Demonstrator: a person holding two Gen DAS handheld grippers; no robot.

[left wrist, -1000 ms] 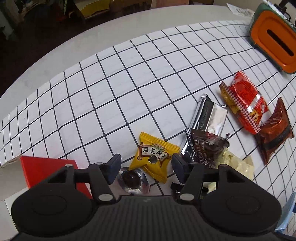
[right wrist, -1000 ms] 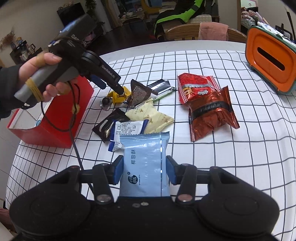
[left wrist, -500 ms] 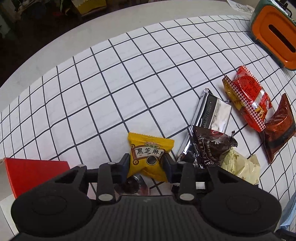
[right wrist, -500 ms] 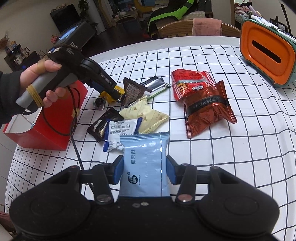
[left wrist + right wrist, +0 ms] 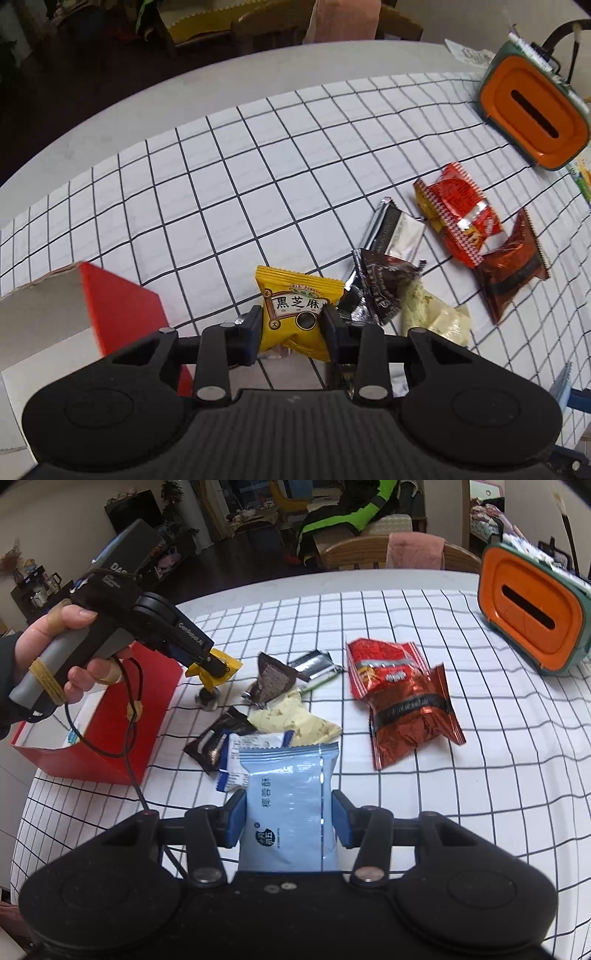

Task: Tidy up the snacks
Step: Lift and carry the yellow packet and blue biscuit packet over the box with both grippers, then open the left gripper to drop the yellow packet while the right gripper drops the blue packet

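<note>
You've got a snack in each gripper right now: the left gripper [image 5: 291, 328] has its jaws closing in on the yellow packet [image 5: 295, 314], pads already pressing its sides, and the right-wrist view shows that packet [image 5: 216, 666] lifted clear of the checked tablecloth [image 5: 480, 775], just beside the red box [image 5: 110, 738]. The right gripper [image 5: 288, 823] is clamped on the light blue packet [image 5: 290, 805], held by its side edges above the cloth. Both look like light, puffy foil sachets, so I'd guess they're crinkly and a bit slippery; squeezing across the flat sealed sides like you're doing seems safer than crushing the middle, since whatever's inside could crumble. View-wise, the left wrist camera hides the little foil-wrapped round candy [image 5: 207, 698] behind the fingers, while the right one shows it sitting on the cloth under the yellow packet, plus your hand [image 5: 70, 653] on the handle. The left view gives you the box's white inside wall [image 5: 40, 306] better.
</note>
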